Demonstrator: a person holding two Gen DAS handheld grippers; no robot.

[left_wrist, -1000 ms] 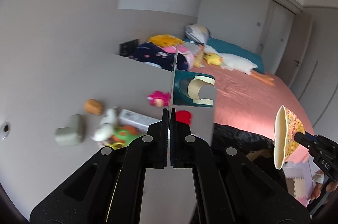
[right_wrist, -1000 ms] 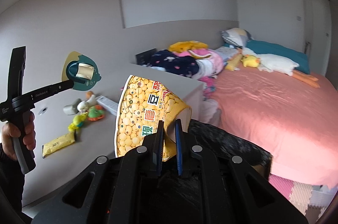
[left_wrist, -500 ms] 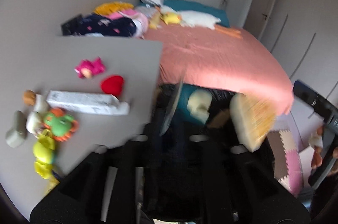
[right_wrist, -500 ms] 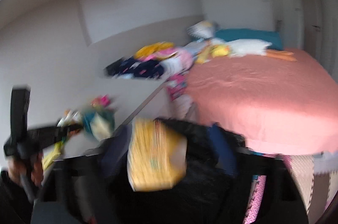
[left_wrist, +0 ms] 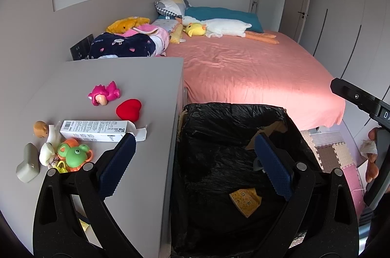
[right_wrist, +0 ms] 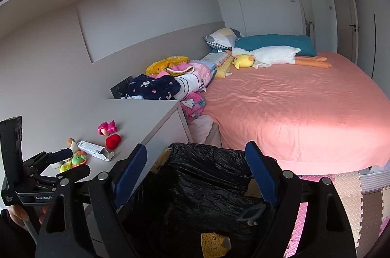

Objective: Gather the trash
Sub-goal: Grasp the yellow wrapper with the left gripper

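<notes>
Left gripper point(left_wrist: 195, 158) and right gripper point(right_wrist: 196, 170): both spread wide, holding nothing, over the black-lined bin point(left_wrist: 234, 121). Yellow snack cup point(left_wrist: 245, 200) lies inside it. Grey table point(left_wrist: 151, 77) beside the bin carries toys and a white box point(left_wrist: 93, 130) with barcode; print unreadable. Pink bed point(right_wrist: 292, 107) behind.

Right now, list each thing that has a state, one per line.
Left tongs: open, empty, above the bin.
Right tongs: open, empty, above the bin.
Trash bin: open, black-lined, not full.
Yellow snack bag: inside the bin.
White carton: lying flat on the table, end flap open.
</notes>
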